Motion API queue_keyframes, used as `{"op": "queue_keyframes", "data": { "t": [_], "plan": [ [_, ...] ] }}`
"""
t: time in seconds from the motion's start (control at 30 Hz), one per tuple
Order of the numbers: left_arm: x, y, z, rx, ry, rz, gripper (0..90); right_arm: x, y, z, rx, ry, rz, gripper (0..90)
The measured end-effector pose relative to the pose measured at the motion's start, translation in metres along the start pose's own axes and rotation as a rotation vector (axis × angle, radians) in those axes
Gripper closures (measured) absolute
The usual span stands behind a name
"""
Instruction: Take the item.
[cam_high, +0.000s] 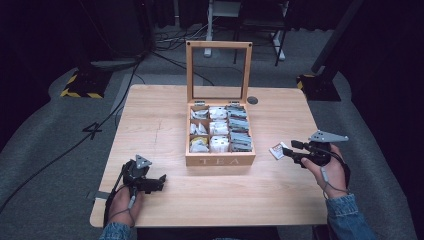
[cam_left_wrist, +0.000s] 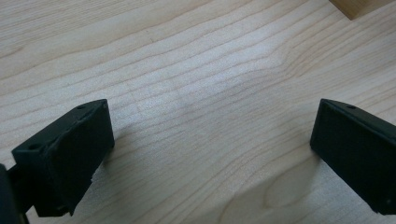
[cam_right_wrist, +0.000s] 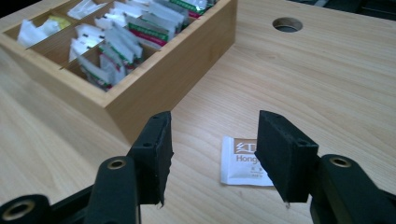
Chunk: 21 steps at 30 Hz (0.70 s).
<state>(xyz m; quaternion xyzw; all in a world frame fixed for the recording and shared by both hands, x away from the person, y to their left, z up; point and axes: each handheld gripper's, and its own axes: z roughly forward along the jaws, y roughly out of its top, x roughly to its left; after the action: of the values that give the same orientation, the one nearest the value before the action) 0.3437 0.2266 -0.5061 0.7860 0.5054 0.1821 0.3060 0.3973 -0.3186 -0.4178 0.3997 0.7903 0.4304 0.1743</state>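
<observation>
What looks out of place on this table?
One tea packet lies loose on the table, right of the open tea box, while the others stand filed in its compartments. The right tool is open just above it.

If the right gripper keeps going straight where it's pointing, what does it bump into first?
Probably the small tea packet lying flat on the table, just ahead of the open right gripper. The wooden tea box sits farther on to one side; depth is hard to judge.
</observation>
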Motion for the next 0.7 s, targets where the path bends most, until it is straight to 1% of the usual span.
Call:
{"op": "queue_keyframes", "data": {
  "t": [0.07,0.2,0.37,0.43,0.53,0.6,0.7],
  "plan": [
    [0.0,0.0,0.0,0.0,0.0,0.0,0.0,0.006,0.0,-0.003,0.002,0.016,-0.03,46.5],
    [0.0,0.0,0.0,0.0,0.0,0.0,0.0,0.016,-0.002,-0.006,0.013,0.038,-0.055,47.1],
    [0.0,0.0,0.0,0.0,0.0,0.0,0.0,0.027,-0.008,-0.006,0.029,0.062,-0.055,47.2],
    [0.0,0.0,0.0,0.0,0.0,0.0,0.0,0.031,-0.011,-0.005,0.034,0.073,-0.044,46.8],
    [0.0,0.0,0.0,0.0,0.0,0.0,0.0,0.038,-0.016,-0.001,0.048,0.089,-0.043,46.4],
    [0.0,0.0,0.0,0.0,0.0,0.0,0.0,0.042,-0.018,0.002,0.057,0.097,-0.048,45.9],
    [0.0,0.0,0.0,0.0,0.0,0.0,0.0,0.049,-0.021,0.006,0.079,0.094,-0.064,45.4]
  ]
}}
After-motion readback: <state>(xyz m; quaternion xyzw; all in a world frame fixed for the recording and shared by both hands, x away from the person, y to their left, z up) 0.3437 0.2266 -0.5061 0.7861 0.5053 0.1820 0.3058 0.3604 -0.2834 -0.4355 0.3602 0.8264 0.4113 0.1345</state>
